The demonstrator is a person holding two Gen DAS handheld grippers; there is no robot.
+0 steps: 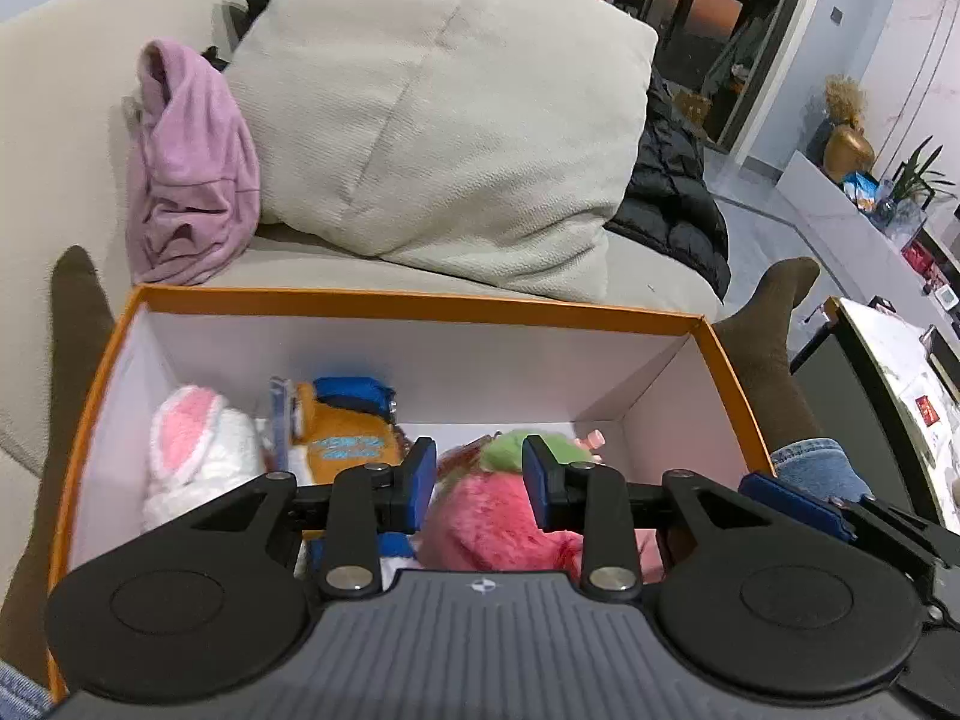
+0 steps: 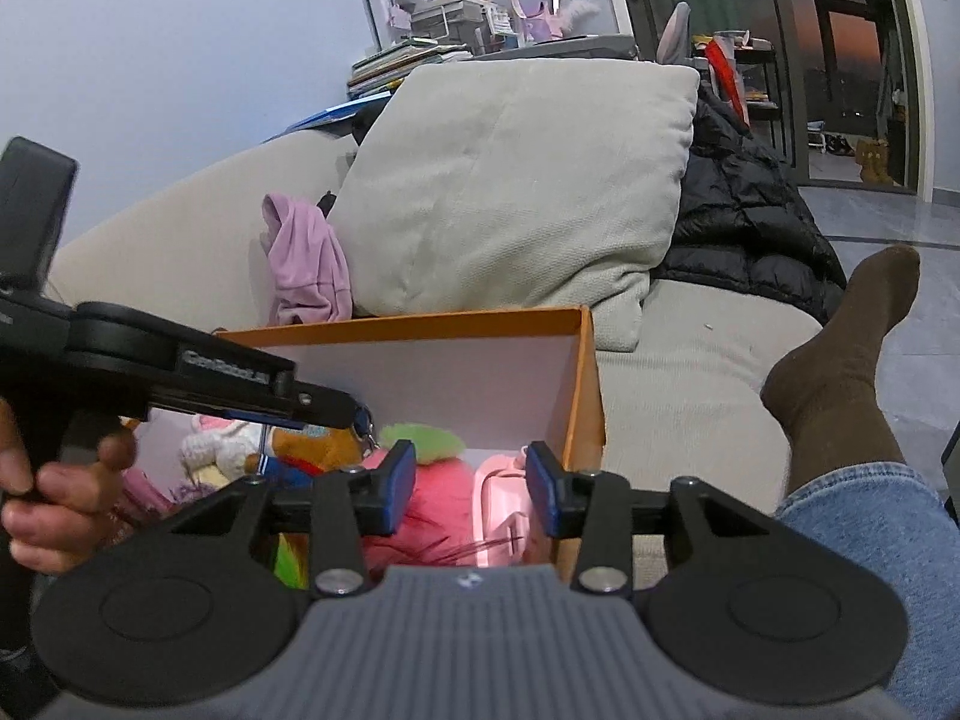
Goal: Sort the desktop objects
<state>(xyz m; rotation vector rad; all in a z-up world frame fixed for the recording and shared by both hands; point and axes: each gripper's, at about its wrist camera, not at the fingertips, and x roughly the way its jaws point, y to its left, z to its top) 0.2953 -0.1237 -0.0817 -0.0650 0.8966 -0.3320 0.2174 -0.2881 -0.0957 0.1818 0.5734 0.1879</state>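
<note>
An orange box (image 1: 420, 302) with white inner walls sits on the sofa and holds several plush toys. A pink plush with a green top (image 1: 486, 516) lies under my left gripper (image 1: 479, 483), which is open and empty above it. A white and pink bunny plush (image 1: 198, 450) and an orange and blue plush (image 1: 345, 426) lie at the box's left. My right gripper (image 2: 470, 489) is open and empty over the box's right end (image 2: 585, 372), above the pink plush (image 2: 438, 504) and a pink plastic item (image 2: 501, 510). The left gripper (image 2: 360, 414) also shows in the right wrist view.
A large beige cushion (image 1: 432, 114) and a lilac garment (image 1: 192, 174) lie behind the box on the sofa. A black jacket (image 1: 672, 192) lies at the right. The person's legs in brown socks (image 2: 840, 372) flank the box. A table (image 1: 888, 360) stands at far right.
</note>
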